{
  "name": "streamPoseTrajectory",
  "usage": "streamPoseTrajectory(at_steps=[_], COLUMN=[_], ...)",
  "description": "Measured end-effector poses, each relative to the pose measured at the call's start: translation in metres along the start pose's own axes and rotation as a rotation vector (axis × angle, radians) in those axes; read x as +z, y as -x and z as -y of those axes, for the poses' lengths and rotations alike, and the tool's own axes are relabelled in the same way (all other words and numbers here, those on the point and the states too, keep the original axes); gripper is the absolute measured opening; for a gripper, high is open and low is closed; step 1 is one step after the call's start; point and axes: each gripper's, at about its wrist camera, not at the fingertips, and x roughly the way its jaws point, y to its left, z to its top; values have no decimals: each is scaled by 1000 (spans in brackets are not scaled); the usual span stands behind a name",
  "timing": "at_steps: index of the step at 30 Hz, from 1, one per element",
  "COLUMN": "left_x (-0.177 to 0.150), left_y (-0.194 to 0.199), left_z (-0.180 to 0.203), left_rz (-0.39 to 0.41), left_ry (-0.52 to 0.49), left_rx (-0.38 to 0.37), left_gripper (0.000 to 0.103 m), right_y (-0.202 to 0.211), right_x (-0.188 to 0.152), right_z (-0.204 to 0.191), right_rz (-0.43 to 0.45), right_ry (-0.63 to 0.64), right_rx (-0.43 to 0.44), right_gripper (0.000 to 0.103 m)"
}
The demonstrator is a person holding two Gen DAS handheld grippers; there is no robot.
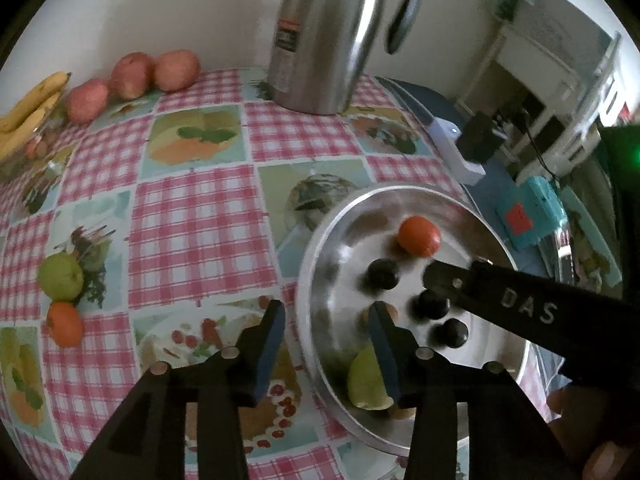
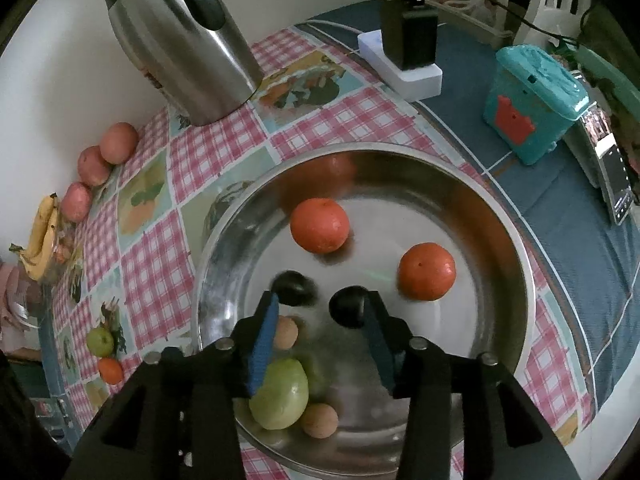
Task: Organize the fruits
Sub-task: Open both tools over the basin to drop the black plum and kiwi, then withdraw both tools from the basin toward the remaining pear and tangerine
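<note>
A round metal plate [image 2: 520, 264] holds two oranges [image 2: 320, 226] [image 2: 427, 266], a green fruit [image 2: 280, 394], two small tan fruits [image 2: 286, 332] and dark plums [image 2: 294, 288]. My right gripper [image 2: 320, 320] hangs open just above the plate; a plum [image 2: 348, 306] lies by its right finger, and nothing is gripped. My left gripper [image 1: 330, 332] is open over the plate's near-left rim [image 1: 308, 280], empty, its right finger in front of the green fruit [image 1: 366, 380]. One of the right gripper's fingers [image 1: 444, 278] reaches in from the right. A green fruit [image 1: 60, 276] and an orange [image 1: 64, 324] lie on the cloth at left.
A steel kettle [image 1: 324, 36] stands at the back of the checked tablecloth [image 1: 192, 216]. Three red apples [image 1: 132, 76] and bananas [image 1: 32, 108] lie along the back left. A white power strip with a black adapter [image 2: 408, 40] and a teal box [image 2: 532, 104] sit to the right.
</note>
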Motion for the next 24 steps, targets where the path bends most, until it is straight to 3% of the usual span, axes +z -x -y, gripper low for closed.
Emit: streamPoseTrajectory(at_steps=[8, 11, 15, 24], left_x=[3, 4, 1, -3], left_y=[6, 8, 11, 20], left_z=[-36, -55, -80, -113], left_rz=[-5, -33, -58, -81], left_ry=[146, 224, 319, 429], left_rx=[34, 87, 101, 135], left_gripper=[50, 53, 55, 63], right_y=[0, -1, -1, 3], right_x=[-1, -1, -2, -9], right_z=[0, -2, -5, -26], right_rz=[-6, -12, -13, -7], right_ry=[2, 9, 22, 86], right_rx=[-5, -8, -9, -7], right_gripper=[46, 46, 46, 46])
